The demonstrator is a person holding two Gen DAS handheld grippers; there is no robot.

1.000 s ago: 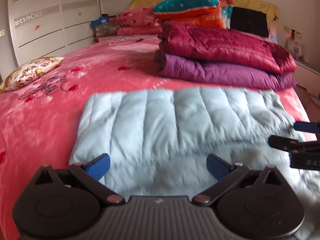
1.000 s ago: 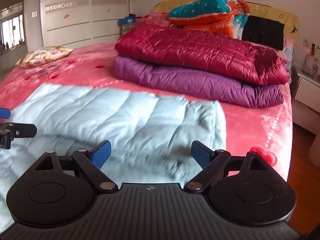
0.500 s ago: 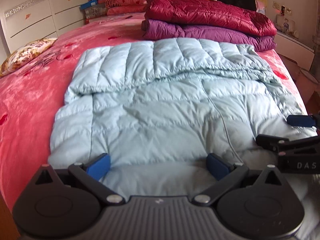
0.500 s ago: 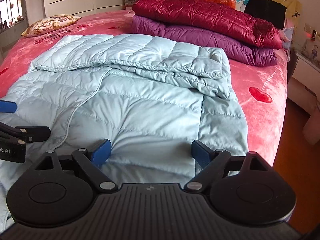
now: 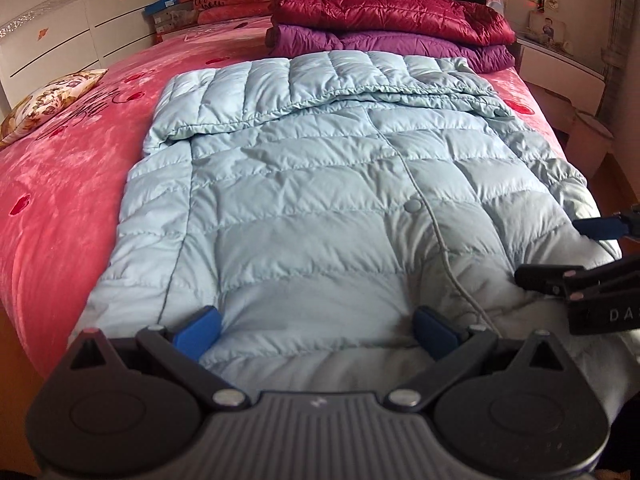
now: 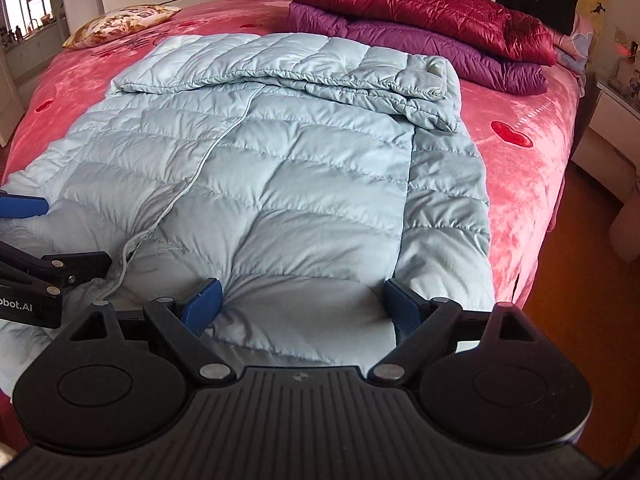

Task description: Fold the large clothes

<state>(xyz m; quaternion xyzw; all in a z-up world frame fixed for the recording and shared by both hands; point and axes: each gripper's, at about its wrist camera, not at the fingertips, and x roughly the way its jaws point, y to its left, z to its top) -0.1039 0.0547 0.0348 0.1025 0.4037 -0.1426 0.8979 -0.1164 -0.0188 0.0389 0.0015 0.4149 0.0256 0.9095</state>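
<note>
Two handheld grippers sit side by side, both pointing forward. The left gripper (image 5: 316,330) has its blue-padded fingers spread wide, and the right gripper (image 6: 300,302) is likewise spread wide, each one's fingers (image 5: 604,226) reaching into the other's view.

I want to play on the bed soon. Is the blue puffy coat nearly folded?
Not yet. The pale blue quilted down coat has its far end turned back over itself, and two coats already sit folded: shiny maroon on purple. The left claw and right claw are open at the coat's near edge, gripping nothing. The remaining folds are left.
</note>
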